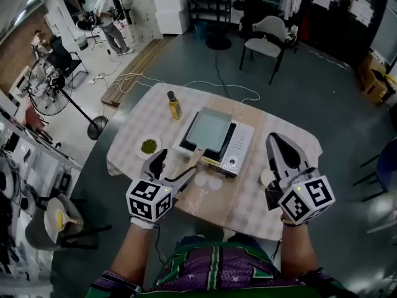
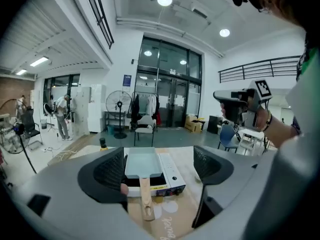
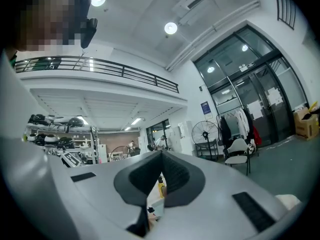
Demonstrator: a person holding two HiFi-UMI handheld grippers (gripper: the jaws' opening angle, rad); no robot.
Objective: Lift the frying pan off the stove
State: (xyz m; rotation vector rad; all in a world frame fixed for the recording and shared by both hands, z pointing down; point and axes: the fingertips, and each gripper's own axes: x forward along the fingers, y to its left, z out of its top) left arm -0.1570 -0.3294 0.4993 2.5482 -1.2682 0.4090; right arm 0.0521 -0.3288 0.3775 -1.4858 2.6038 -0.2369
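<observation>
A rectangular grey-blue frying pan point(image 1: 209, 128) rests on a white portable stove point(image 1: 240, 143) in the middle of the table. Its wooden handle point(image 1: 193, 160) points toward me. My left gripper point(image 1: 173, 169) is at the handle's near end with its jaws wide open. In the left gripper view the pan point(image 2: 142, 164) and handle point(image 2: 145, 196) show between the two pads of the left gripper point(image 2: 160, 166), nearer the left one, and neither pad presses on the handle. My right gripper point(image 1: 274, 140) hovers right of the stove, shut and holding nothing. The right gripper view looks past the right gripper point(image 3: 161, 156) across the room.
An oil bottle point(image 1: 174, 106) stands left of the stove, and a white bowl of green bits point(image 1: 149, 146) sits at the table's left side. A small white dish point(image 1: 267, 177) lies under my right gripper. The checked tablecloth point(image 1: 248, 207) covers the table. A chair point(image 1: 267, 36) stands beyond.
</observation>
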